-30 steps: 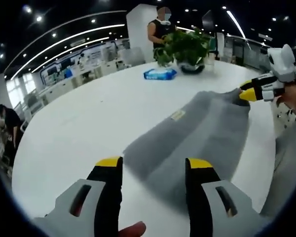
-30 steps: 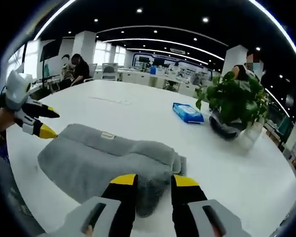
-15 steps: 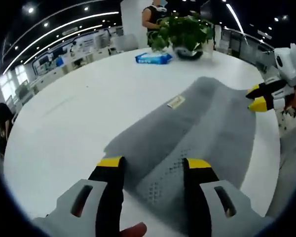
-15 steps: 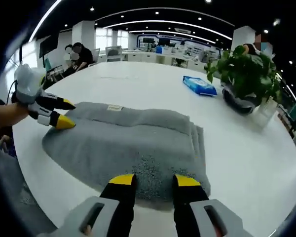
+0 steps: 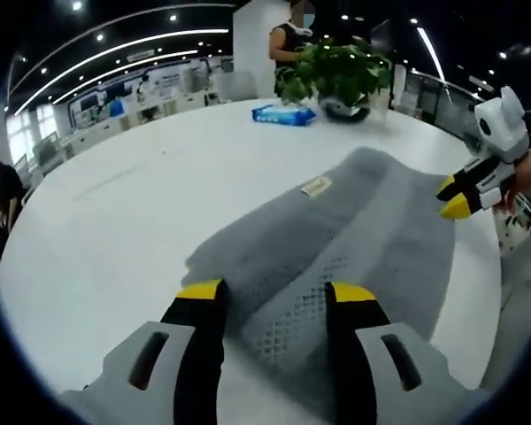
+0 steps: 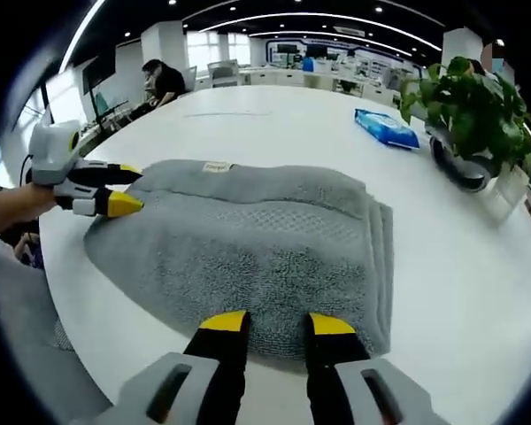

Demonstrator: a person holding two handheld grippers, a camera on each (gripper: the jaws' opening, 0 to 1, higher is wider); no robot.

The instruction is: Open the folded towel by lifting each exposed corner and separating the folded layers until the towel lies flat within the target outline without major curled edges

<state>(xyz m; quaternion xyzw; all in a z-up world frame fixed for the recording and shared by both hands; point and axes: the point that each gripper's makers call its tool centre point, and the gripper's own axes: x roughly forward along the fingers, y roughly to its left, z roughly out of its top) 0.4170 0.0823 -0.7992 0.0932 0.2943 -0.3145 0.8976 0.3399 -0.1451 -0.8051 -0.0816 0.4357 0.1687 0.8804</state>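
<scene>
Left gripper [image 5: 270, 292]: my jaws stand apart over the near end of the towel; I see nothing between them. In the right gripper view it [image 6: 128, 189] comes in from the left, at the towel's left corner.
Towel [image 6: 257, 248]: grey, folded in layers, lying on the white table [image 6: 283, 124]. A small label [image 5: 315, 186] sits on its far edge.
Wipes pack [image 6: 386, 128]: blue, on the table behind the towel, well apart from it.
Plant [image 6: 465, 106]: green, in a dark pot, beside the pack.
Right gripper [image 6: 279, 323]: my jaws are open just above the towel's near edge, holding nothing. In the left gripper view it [image 5: 451, 197] is at the towel's right corner.
</scene>
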